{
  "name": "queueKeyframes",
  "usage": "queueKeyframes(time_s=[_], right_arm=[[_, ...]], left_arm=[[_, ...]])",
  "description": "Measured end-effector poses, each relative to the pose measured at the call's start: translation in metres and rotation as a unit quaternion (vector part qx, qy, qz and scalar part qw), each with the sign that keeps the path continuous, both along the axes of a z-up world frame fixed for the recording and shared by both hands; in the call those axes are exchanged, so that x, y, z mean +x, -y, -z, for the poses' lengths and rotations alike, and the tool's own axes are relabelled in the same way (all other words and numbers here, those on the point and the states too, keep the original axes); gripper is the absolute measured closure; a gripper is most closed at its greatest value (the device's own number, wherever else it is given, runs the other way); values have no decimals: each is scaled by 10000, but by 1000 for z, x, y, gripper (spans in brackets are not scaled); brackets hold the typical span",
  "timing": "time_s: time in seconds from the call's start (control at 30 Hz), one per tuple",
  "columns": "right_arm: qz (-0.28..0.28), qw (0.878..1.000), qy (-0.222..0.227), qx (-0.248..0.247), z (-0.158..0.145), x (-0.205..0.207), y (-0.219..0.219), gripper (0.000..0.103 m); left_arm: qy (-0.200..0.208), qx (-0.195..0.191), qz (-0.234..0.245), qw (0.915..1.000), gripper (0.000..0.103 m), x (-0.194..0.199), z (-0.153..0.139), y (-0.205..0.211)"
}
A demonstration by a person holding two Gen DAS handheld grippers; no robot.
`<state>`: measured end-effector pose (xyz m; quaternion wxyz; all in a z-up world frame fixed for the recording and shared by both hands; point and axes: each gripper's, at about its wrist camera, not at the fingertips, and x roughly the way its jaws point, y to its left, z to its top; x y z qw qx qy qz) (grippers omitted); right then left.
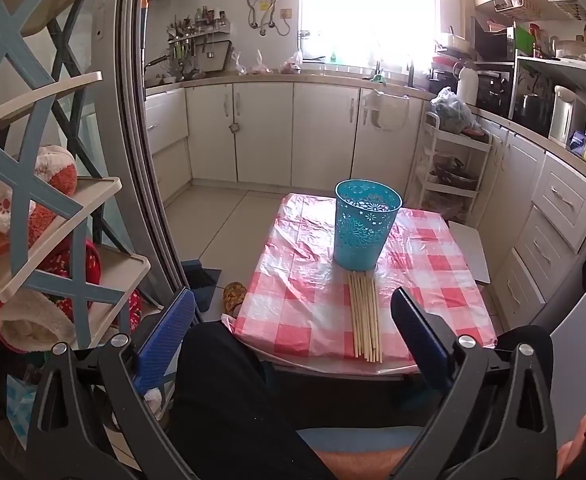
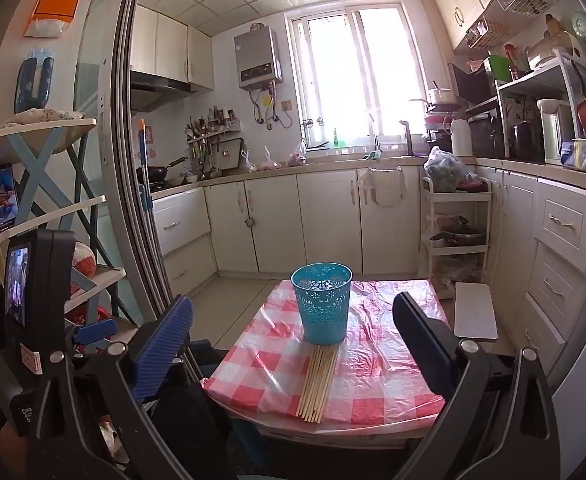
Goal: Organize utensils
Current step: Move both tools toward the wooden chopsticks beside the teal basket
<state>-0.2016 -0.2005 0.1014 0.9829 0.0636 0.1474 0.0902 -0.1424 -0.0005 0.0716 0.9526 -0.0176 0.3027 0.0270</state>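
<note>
A teal perforated holder cup stands upright on a small table covered with a pink checked plastic cloth. Several wooden chopsticks lie side by side in a bundle just in front of the cup, reaching to the table's near edge. My left gripper is open, held back from the table's near edge above a person's dark-clad leg. My right gripper is open too, short of the table, with nothing between its fingers.
A shelf rack with slippers stands at the left beside a sliding door frame. A white board leans off the table's right side. Kitchen cabinets and a trolley line the far wall.
</note>
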Motion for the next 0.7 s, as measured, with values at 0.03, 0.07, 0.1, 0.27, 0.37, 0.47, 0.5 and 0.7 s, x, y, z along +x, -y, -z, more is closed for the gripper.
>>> queueKeyframes(time_s=[0.03,0.07,0.1,0.27,0.37,0.47,0.5,0.7], right_arm=[[-2,10000,-3,2,0,0,0,7],[-4,10000,-2,1,0,0,0,7],[6,10000,-2,0,-1,1,-1,7],[7,10000,24,-10,-5,0,-1,7],[7,10000,30,-15,-4,0,-1,7],[7,10000,30,-13,-4,0,-1,7],[7,10000,34,-13,-4,1,-2,7],[6,10000,31,-18,-3,1,-2,7]], left_arm=[[-1,5,5,10000,8,0,0,0],[1,5,0,10000,8,0,0,0],[3,4,-3,10000,9,0,0,0],[1,9,-2,10000,8,0,0,1],[0,10,1,10000,8,0,0,1],[4,12,-9,10000,8,0,0,2],[3,12,-11,10000,8,0,0,2],[4,14,-11,10000,8,0,0,3]])
